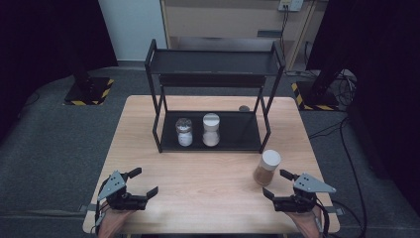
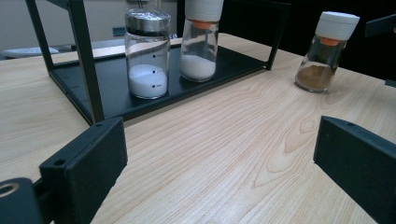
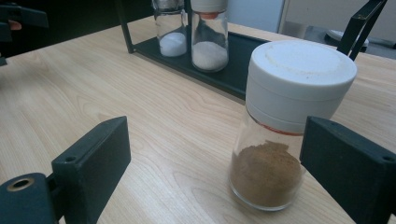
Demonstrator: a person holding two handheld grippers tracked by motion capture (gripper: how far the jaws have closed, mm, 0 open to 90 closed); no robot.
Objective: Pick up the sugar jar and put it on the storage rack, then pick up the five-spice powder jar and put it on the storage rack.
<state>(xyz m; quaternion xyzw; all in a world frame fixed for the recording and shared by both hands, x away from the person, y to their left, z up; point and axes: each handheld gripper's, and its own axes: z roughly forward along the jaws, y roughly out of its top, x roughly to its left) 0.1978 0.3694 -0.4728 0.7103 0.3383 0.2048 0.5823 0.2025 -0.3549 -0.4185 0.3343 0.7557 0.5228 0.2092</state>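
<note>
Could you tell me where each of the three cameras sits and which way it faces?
High view: above the person's side of the table, looking forward and down at the black rack; forearms, left gripper and right gripper enter from the bottom.
Left gripper view: low on the left gripper, facing the rack across the table; its open jaws frame bare wood.
Right gripper view: on the right gripper, facing the brown-powder jar close ahead, jaws open.
Shared: both gripper views show that jar and the two white-powder jars.
</note>
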